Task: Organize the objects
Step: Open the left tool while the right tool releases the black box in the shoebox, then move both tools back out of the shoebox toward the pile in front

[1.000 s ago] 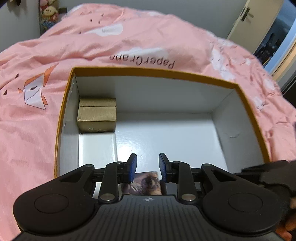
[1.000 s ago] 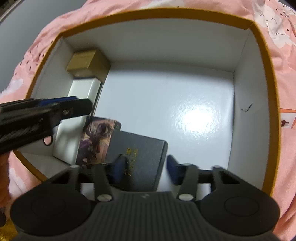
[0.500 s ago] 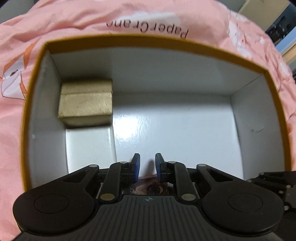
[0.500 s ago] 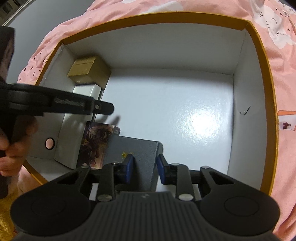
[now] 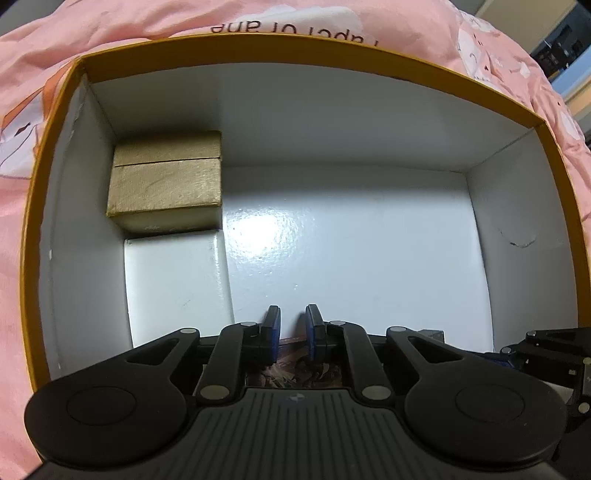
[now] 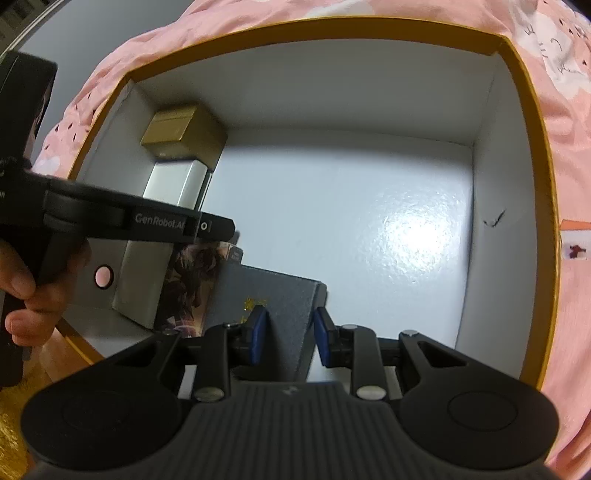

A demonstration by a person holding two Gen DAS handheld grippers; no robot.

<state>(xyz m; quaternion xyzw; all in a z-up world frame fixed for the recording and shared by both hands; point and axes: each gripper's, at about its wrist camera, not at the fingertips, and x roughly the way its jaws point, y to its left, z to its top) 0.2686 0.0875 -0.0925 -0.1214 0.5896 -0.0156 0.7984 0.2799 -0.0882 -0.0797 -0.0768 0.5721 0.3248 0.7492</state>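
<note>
A large box with an orange rim [image 5: 295, 40] and white inside lies on pink bedding. A gold box [image 5: 166, 184] and a white box [image 5: 173, 284] sit along its left wall. An illustrated card box [image 6: 188, 284] stands upright beside the white box. My left gripper [image 5: 293, 325] points down over it. Its jaws are closing to a narrow gap, and the top of the illustrated card box [image 5: 295, 365] sits between the pads. My right gripper [image 6: 290, 332] is shut on a dark grey box [image 6: 280, 295] that leans against the card box.
Pink printed bedding [image 6: 569, 147] surrounds the large box [image 6: 332, 26]. Its glossy white floor [image 6: 369, 221] is bare to the right of the small boxes. A person's hand [image 6: 22, 280] holds the left tool's black body [image 6: 110, 218] at the near left corner.
My left gripper sank deeper into the large box onto the card box, and its jaws narrowed. My right gripper's jaws closed on the dark grey box and then held still.
</note>
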